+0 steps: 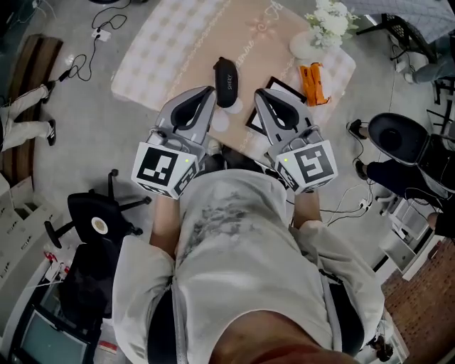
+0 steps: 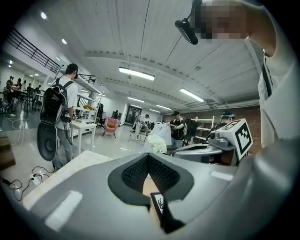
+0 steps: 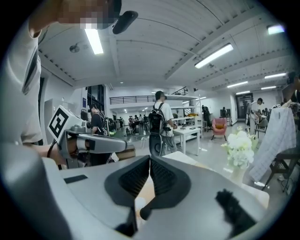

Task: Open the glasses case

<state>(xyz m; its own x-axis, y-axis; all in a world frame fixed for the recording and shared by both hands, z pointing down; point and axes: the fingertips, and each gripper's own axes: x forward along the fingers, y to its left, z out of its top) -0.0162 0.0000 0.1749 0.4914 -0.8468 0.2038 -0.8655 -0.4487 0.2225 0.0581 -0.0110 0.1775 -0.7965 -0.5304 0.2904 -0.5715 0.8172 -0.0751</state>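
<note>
Left gripper (image 1: 209,92): jaws together; ribbed pads (image 2: 134,174) meet along the centre line with nothing between them. It holds nothing.
Right gripper (image 1: 260,94): jaws together; ribbed pads (image 3: 162,176) meet with nothing between them. It holds nothing.
Gripper position: both lie side by side at the centre of the head view, tips pointing toward the top of the frame, over the near edge of the table cloth (image 1: 163,50).
Glasses case (image 1: 226,82): one, black, oblong, lid down. It lies on the table cloth at upper centre of the head view, between the two gripper tips and just past them. The left tip is just beside it; contact cannot be determined.
Marker cubes: two, one on each gripper, left cube (image 1: 163,168) and right cube (image 1: 310,163), each with black-and-white square patterns.
Black-framed flat item (image 1: 276,106): one, partly under the right gripper.
Orange item (image 1: 313,84): one, upper right of the cloth.
White flowers (image 1: 328,20): one bunch in a pale vase, top right of the cloth.
Office chairs: two, one at lower left (image 1: 99,222), one at right (image 1: 398,135).
Writing: white lettering on the case lid, too small to read reliably; a small logo on the framed item, not legible.
</note>
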